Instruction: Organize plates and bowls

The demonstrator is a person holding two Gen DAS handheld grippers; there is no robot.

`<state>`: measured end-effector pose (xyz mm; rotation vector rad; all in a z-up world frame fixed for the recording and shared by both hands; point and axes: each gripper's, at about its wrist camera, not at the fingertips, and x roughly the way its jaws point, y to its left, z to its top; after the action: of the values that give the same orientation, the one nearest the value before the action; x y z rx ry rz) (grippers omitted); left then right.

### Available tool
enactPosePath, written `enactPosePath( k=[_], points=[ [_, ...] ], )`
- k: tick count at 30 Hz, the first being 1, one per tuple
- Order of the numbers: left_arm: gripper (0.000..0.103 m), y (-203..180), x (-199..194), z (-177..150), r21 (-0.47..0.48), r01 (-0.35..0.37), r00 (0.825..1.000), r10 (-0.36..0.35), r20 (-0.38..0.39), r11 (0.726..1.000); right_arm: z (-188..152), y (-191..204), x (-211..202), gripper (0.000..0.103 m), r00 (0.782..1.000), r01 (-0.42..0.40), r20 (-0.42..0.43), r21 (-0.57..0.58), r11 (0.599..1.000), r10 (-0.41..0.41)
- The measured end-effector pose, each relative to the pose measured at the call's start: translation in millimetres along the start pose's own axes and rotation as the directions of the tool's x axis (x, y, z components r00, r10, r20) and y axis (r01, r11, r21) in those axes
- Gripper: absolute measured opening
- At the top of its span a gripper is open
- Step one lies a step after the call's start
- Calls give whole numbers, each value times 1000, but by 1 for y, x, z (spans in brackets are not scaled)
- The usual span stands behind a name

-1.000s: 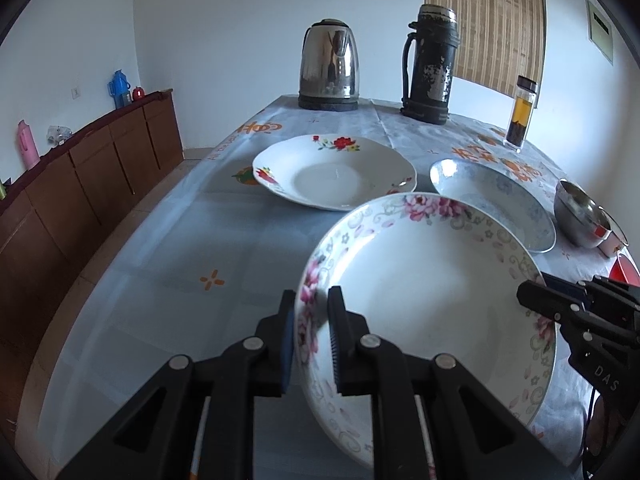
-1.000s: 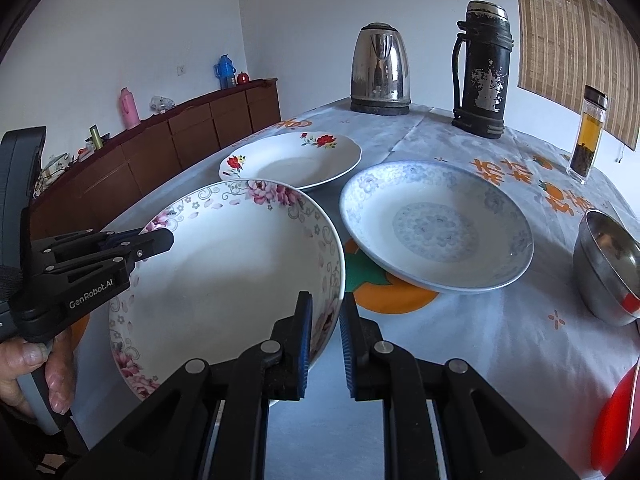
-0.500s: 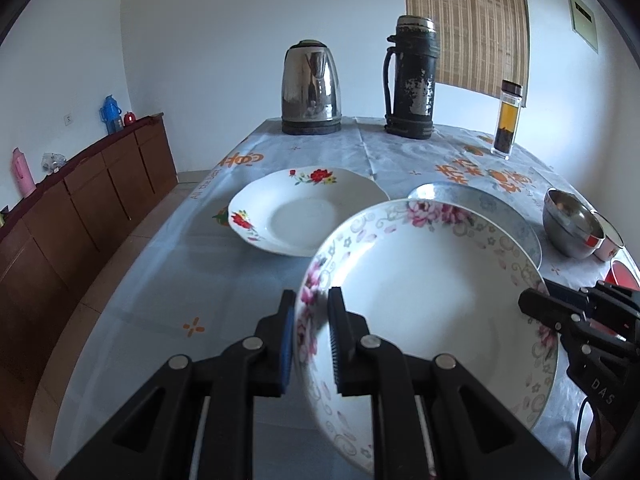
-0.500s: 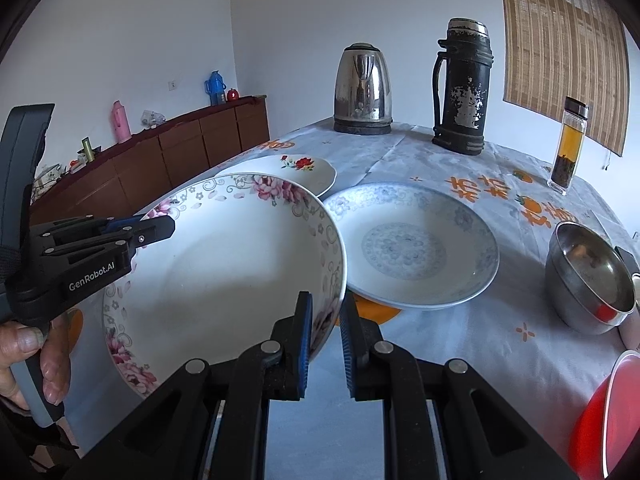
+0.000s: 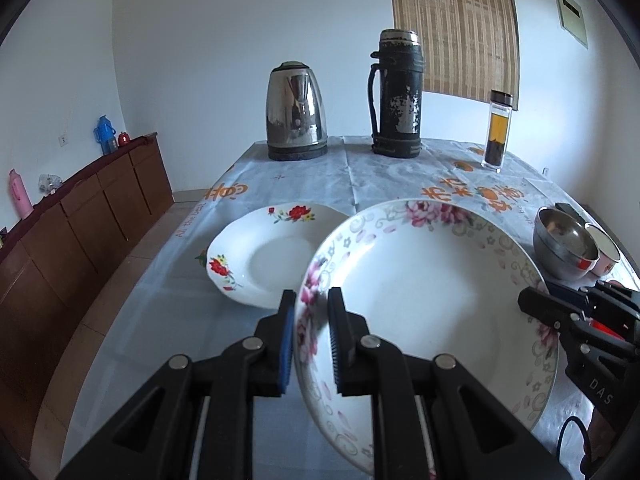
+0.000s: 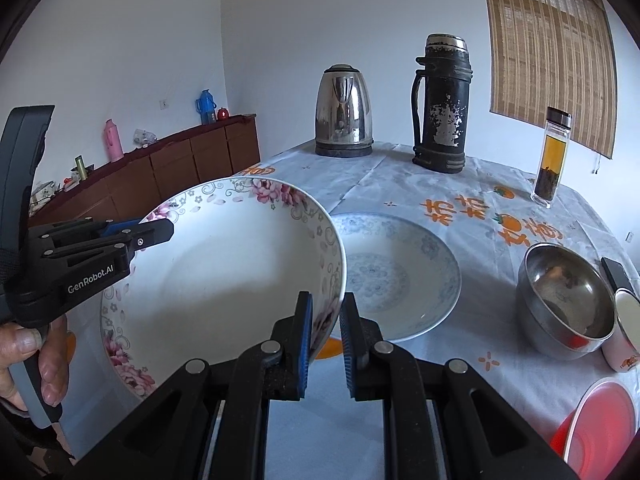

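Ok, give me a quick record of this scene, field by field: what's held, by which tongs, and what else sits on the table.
held: pink-flower plate, tilted, off the table
left tongs: shut on its left rim
right tongs: shut on its right rim
on table: red-flower plate, blue plate, steel bowl
far end: kettle, flask, tea bottle
near right edge: red dish

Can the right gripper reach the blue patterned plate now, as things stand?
Probably not yet. The right gripper is shut on the rim of the pink flowered plate, which the left gripper also clamps. The blue patterned plate lies uncovered just ahead, so the way is free once the hands are.
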<state>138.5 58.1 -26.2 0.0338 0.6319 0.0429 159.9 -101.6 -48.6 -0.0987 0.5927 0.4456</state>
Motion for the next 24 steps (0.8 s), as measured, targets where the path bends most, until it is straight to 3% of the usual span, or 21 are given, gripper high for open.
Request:
enactPosePath(
  k=[13, 24],
  points=[
    [12, -18, 8, 33, 21, -6, 998, 5, 63, 1000, 20, -27, 9, 15, 997, 34, 65, 42, 999, -37],
    [12, -30, 30, 47, 9, 6, 998, -7, 70, 1000, 33, -45, 18, 15, 991, 78, 101, 87, 993, -87]
  ],
)
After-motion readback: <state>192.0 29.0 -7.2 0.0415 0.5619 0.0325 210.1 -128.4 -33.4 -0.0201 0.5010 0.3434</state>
